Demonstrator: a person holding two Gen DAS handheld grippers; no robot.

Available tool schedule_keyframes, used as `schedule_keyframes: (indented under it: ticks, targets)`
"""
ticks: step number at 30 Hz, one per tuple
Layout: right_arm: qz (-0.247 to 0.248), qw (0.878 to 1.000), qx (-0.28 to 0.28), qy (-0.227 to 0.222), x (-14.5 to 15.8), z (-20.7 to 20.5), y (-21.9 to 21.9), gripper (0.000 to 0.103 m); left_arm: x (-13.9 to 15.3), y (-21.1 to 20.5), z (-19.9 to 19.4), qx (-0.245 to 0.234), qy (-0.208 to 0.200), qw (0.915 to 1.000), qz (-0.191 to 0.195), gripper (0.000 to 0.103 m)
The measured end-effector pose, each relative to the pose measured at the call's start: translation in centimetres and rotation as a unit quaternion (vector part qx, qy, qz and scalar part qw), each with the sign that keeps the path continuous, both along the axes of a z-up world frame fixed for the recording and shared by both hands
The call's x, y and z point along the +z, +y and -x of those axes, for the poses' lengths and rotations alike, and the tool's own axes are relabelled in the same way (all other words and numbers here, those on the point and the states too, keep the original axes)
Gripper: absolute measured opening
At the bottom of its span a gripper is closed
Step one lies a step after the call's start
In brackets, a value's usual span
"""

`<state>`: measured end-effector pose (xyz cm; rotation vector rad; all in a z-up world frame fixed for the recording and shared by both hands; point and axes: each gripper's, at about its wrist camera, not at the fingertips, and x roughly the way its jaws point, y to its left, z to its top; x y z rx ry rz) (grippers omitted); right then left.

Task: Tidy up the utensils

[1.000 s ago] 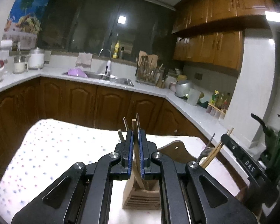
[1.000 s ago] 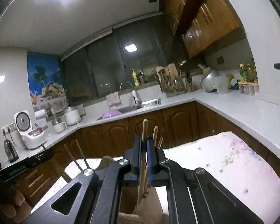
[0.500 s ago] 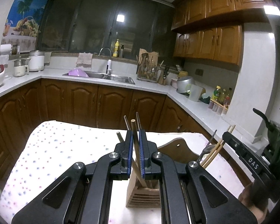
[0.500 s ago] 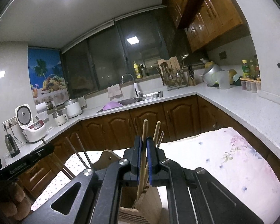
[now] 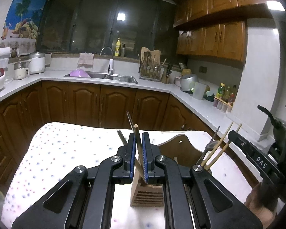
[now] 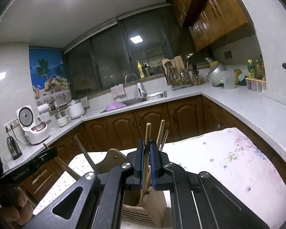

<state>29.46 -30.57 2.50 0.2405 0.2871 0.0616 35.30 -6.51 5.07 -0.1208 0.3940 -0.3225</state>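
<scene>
A wooden slotted utensil holder (image 5: 146, 194) stands on the dotted tablecloth (image 5: 63, 152), right under both grippers; it also shows in the right wrist view (image 6: 143, 211). My left gripper (image 5: 138, 143) has its jaws slightly apart around a wooden chopstick (image 5: 137, 139) that stands in the holder, with gaps on both sides. My right gripper (image 6: 146, 148) is shut on another wooden chopstick (image 6: 148, 131) whose lower end sits in the holder. More chopsticks (image 6: 161, 131) lean in the holder.
A curved wooden chair back (image 5: 181, 150) rises just behind the holder. The right gripper's body (image 5: 257, 158) with chopsticks (image 5: 219, 147) is at the right. Kitchen counters with a sink (image 5: 104, 75), rice cooker (image 6: 34, 126) and a utensil rack (image 5: 150, 66) lie beyond.
My left gripper's jaws have parted slightly from the chopstick they gripped. Both grippers have lowered a little toward the holder. The right gripper keeps its grip.
</scene>
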Motion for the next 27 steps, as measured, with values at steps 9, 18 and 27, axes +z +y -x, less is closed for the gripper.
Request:
schedule_keyframes:
  ticks: [9,18,27]
  targets:
    - [-0.002,1.0,0.003,0.015,-0.1,0.0,-0.3,0.016,-0.1,0.0,0.5,0.004,0.009,1.0,-0.002,0.008]
    - [-0.025,1.0,-0.008,0.009,0.1,1.2,-1.4,0.045,0.4,0.2,1.9,0.018,-0.001,0.9998,-0.002,0.053]
    - [-0.026,1.0,0.0,0.008,0.2,2.7,-1.4,0.071,0.0,2.1,4.8,0.045,-0.009,0.999,0.001,0.087]
